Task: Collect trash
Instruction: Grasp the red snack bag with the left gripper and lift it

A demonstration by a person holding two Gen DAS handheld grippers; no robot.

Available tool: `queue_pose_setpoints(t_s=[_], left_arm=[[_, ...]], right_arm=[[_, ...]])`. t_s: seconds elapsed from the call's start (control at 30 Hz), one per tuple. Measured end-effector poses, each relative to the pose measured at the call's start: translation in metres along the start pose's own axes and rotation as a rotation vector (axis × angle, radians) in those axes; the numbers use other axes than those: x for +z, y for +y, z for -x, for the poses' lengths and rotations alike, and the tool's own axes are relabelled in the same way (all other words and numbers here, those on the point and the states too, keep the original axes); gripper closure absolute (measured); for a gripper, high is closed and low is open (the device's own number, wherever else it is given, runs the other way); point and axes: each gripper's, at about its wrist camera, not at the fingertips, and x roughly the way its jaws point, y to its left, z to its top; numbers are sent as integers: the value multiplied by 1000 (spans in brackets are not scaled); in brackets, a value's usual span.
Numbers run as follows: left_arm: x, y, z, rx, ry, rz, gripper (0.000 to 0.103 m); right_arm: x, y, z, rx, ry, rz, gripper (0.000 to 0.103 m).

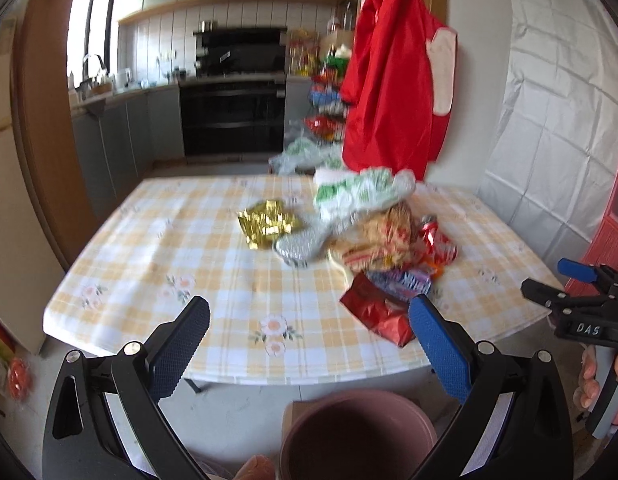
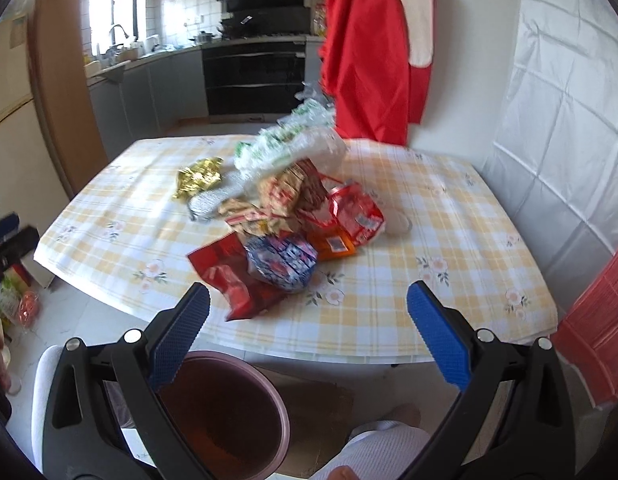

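A heap of trash lies on the checked tablecloth [image 1: 197, 248] [image 2: 429, 208]: a gold foil wrapper [image 1: 267, 222] [image 2: 199, 178], a foil tray [image 1: 301, 246] [image 2: 209, 200], a green-white plastic bag [image 1: 361, 192] [image 2: 285, 148], a red packet [image 1: 379, 312] [image 2: 235, 280], a blue-purple packet [image 1: 401, 280] [image 2: 283, 260] and other snack wrappers. A pink bin [image 1: 357, 436] [image 2: 225, 416] stands on the floor below the table's near edge. My left gripper [image 1: 309, 344] is open and empty above the bin. My right gripper [image 2: 309, 332] is open and empty, short of the heap; it also shows in the left wrist view [image 1: 565, 288].
A red garment [image 1: 393, 80] [image 2: 373, 48] hangs behind the table's far right. A white sheet [image 1: 557, 92] covers the right wall. A snack rack [image 1: 325, 92] and oven [image 1: 233, 112] stand beyond. Bags [image 2: 17, 300] lie on the floor at left.
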Motion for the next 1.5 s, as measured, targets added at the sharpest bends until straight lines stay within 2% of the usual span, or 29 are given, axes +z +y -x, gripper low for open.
queue_pose_setpoints(t_s=[0.2, 0.27, 0.43, 0.57, 0.7, 0.83, 1.0, 1.07, 1.13, 1.23, 1.27, 1.33, 1.43, 1.5], left_arm=[[-12, -10, -70, -67, 150, 70, 5], [-15, -16, -100, -103, 219, 120, 6], [-18, -25, -168, -152, 376, 334, 8], [-23, -32, -207, -159, 451, 469, 9], [-29, -45, -235, -112, 496, 481, 9], [-35, -51, -249, -123, 529, 510, 9], [-38, -56, -253, -119, 536, 463, 9], [-38, -56, -250, -120, 534, 447, 19], [-39, -54, -249, -119, 547, 418, 38], [-43, -41, -243, -157, 561, 418, 59], [-44, -36, -238, -170, 547, 418, 62], [-40, -28, -225, -169, 501, 374, 77], [-36, -18, -211, -153, 453, 320, 82], [-37, -7, -208, -160, 445, 337, 84]], right_arm=[[-8, -26, -46, -22, 49, -79, 6], [-11, -32, -62, -30, 69, -91, 6], [-22, -52, -96, -42, 132, -121, 6], [-30, -70, -117, -50, 161, -151, 6], [-33, -80, -125, -46, 158, -152, 6], [-35, -90, -129, -47, 150, -173, 6], [-35, -96, -137, -24, 158, -192, 6], [-34, -92, -139, -25, 161, -175, 6], [-32, -87, -140, -32, 159, -157, 6], [-29, -78, -142, -38, 157, -112, 6], [-27, -73, -144, -31, 156, -92, 6], [-24, -67, -148, 3, 158, -74, 6], [-15, -51, -157, 91, 134, -33, 6], [-8, -34, -169, 158, 125, 35, 6]])
